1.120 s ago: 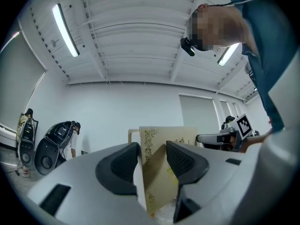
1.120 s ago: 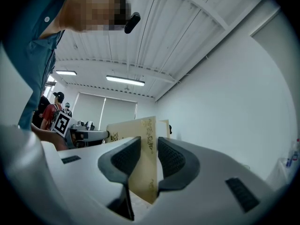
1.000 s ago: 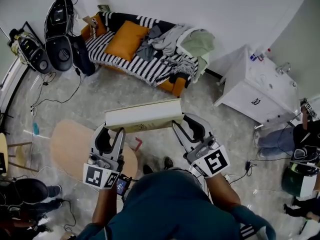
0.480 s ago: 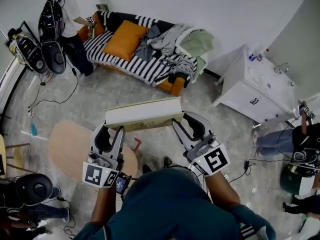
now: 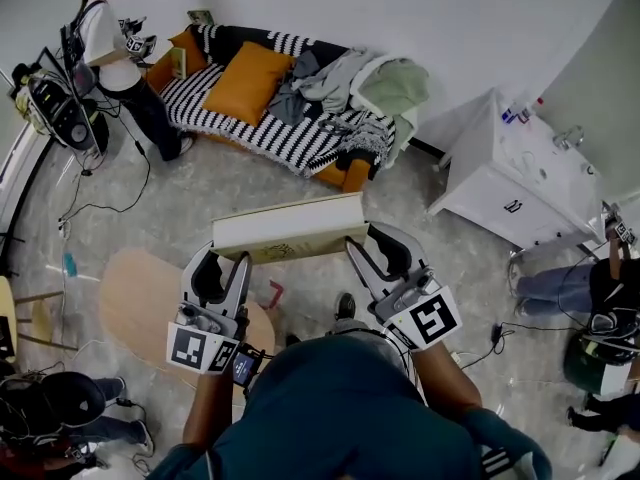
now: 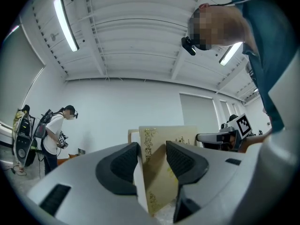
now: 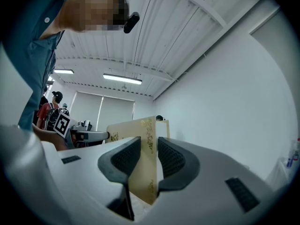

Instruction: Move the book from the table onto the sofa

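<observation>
A thick cream book (image 5: 288, 230) with gold ornament hangs in the air, long side across, between my two grippers. My left gripper (image 5: 234, 261) is shut on its left end and my right gripper (image 5: 357, 252) on its right end. In the left gripper view the book (image 6: 164, 139) stands upright between the dark pads of that gripper (image 6: 151, 158). The right gripper view shows the book (image 7: 136, 132) pinched the same way in the right gripper (image 7: 149, 159). The sofa (image 5: 262, 133), under a striped blanket, lies beyond the book at the wall.
An orange cushion (image 5: 250, 78) and a heap of clothes (image 5: 345, 80) lie on the sofa. A round wooden table (image 5: 135, 293) is under my left arm. A white cabinet (image 5: 510, 183) stands at the right. A person (image 5: 112, 53) stands by the sofa's left end, with cables on the floor.
The book stays gripped at both ends. The floor has slid a little under me and a shoe now shows below the book. The person at the sofa's left end has straightened up.
</observation>
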Motion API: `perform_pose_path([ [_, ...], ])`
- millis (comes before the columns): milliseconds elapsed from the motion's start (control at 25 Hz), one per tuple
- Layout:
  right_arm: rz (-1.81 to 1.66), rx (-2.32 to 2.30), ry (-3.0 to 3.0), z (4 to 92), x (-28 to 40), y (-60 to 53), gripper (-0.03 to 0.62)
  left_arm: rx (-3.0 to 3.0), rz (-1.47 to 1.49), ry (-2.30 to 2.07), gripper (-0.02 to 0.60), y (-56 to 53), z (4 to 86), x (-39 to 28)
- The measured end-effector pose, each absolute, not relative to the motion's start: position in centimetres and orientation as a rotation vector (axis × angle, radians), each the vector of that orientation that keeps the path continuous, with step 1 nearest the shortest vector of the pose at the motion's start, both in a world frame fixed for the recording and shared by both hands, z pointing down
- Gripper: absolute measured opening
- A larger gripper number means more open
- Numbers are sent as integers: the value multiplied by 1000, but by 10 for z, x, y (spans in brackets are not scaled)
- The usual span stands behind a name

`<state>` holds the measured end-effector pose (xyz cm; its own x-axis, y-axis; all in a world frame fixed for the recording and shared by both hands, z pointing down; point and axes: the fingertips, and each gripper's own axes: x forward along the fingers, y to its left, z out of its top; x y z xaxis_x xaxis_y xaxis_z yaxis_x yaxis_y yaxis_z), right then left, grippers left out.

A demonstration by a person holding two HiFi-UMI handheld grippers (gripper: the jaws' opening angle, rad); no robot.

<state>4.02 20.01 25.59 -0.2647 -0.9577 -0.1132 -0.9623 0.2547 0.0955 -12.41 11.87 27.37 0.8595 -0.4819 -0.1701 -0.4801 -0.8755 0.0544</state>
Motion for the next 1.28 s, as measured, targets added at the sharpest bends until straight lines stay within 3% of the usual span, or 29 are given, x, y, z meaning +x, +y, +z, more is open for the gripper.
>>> perform_pose_path([
  [560, 169, -1790, 2534, 253, 182, 87, 124, 2967, -228, -896, 181, 18, 271, 12],
  [1280, 190, -1842, 2511, 266, 189, 62, 124, 2988, -251, -838, 181, -13, 286, 21],
])
